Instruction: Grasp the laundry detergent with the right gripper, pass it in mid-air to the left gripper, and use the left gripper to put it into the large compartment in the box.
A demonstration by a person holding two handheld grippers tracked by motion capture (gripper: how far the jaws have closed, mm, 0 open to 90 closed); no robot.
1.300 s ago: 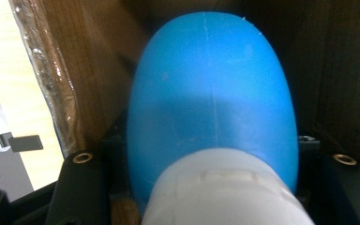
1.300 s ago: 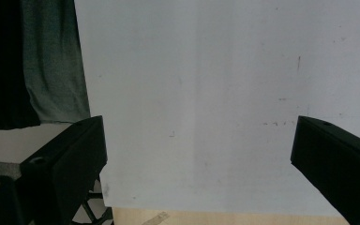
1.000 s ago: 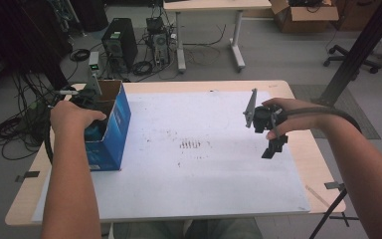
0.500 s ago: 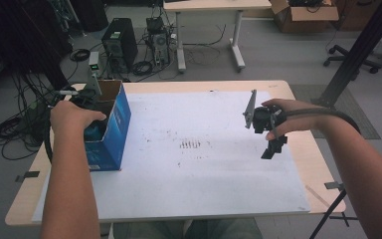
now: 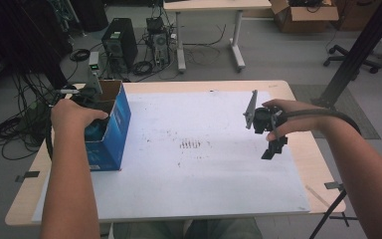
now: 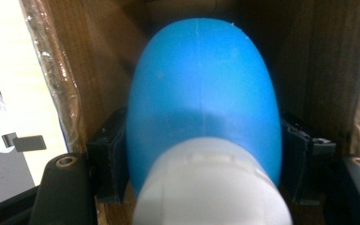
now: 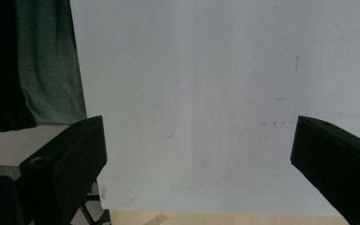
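Left claw, lowered into an open blue cardboard box, has a blue bulb-shaped object with a white base between its 2 black jaws. Its jaws have just been opening, and in the left gripper view they sit right beside the object's flanks; whether the pads press on it cannot be told. Brown cardboard walls stand close around the blue object. From above, the left hand covers the box's open top, and the box stands at the desk's left edge, near the far left corner. Right claw, its jaws spread wide with nothing between them, hangs over the white sheet, near the desk's right edge, well apart from the box.
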